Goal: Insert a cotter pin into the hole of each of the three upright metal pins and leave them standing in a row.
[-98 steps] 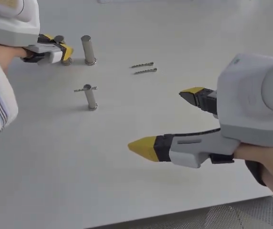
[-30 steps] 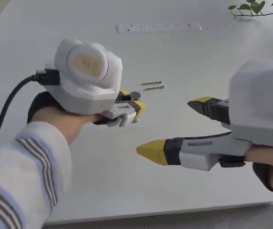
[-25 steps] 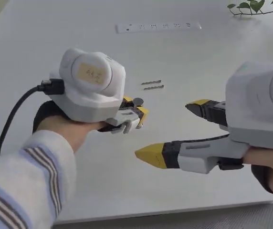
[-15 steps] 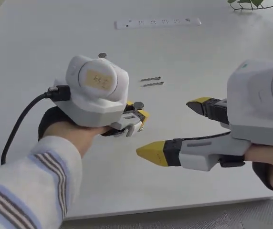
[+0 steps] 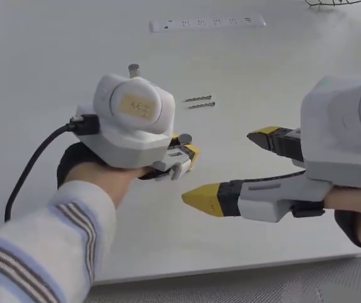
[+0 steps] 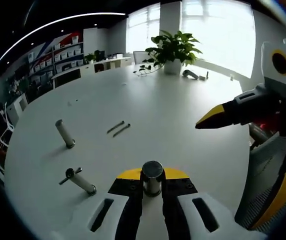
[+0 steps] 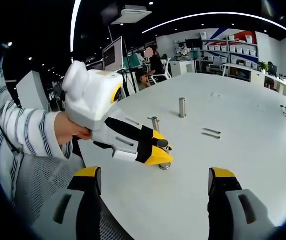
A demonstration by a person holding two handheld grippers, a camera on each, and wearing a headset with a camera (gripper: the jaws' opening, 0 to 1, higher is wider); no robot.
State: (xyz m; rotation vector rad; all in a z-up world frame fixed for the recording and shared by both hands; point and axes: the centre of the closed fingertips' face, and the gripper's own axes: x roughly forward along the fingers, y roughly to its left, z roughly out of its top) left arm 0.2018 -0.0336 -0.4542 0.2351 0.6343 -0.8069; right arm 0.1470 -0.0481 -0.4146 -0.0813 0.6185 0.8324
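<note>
White tabletop (image 5: 281, 76) lay bare across the middle of the head view, from its near edge along the bottom of the frame up to a power strip (image 5: 207, 24) at the top. The left gripper (image 5: 183, 153), at centre left, had its jaws clamped on an upright metal pin (image 6: 152, 177), whose foot sat low to the surface; whether it touched could not be told. The right gripper (image 5: 231, 165), at lower right, was spread wide and held nothing, its yellow tips well apart from the pin. Two loose cotter pins (image 5: 199, 102) lay side by side above centre. In the left gripper view, a bare pin (image 6: 65, 133) and a pin already fitted with a cotter (image 6: 80, 181) stood well apart at left. About three seconds earlier the left gripper had been beside those pins; it had since carried its pin away from them.
</note>
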